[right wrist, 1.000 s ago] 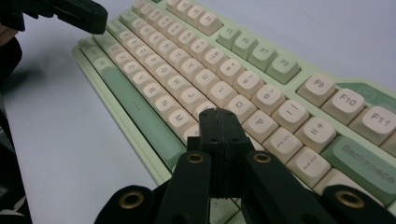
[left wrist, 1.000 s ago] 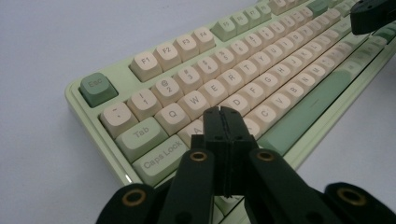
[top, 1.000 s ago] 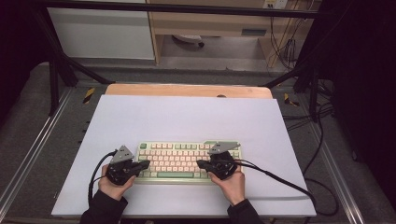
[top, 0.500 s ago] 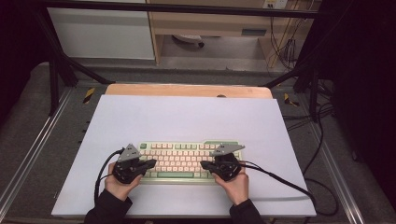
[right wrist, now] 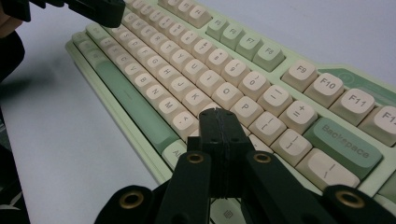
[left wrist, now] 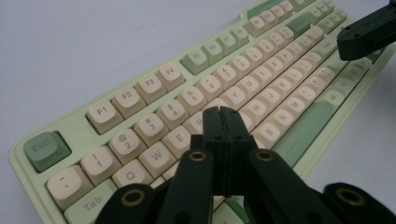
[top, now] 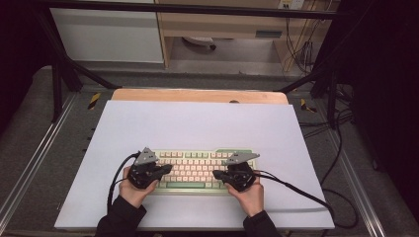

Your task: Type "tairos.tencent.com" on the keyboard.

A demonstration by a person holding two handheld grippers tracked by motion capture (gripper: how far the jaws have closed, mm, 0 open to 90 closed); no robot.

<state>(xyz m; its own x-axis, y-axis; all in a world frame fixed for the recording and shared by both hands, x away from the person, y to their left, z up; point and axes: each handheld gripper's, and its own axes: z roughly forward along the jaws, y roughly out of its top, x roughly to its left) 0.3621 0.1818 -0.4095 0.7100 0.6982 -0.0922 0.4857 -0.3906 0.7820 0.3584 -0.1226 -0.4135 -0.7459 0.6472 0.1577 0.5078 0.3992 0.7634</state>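
Keyboard of pale green plastic with cream and green keycaps (top: 195, 170) lies flat on the white sheet (top: 197, 123) that covers the table, directly under the tips of both your grippers. Your left gripper (left wrist: 222, 112) has its two black fingers clenched together with nothing between them; the tips hang just above the letter keys near R and T, and the Esc key is far to their left side. Your right gripper (right wrist: 219, 114) is clenched in the same way, also empty, and its tips stand over the keys near P and the bracket keys, with Backspace to their right. In the high view your left hand (top: 136, 185) and right hand (top: 247, 190) hold the grippers over the two ends of the keyboard.
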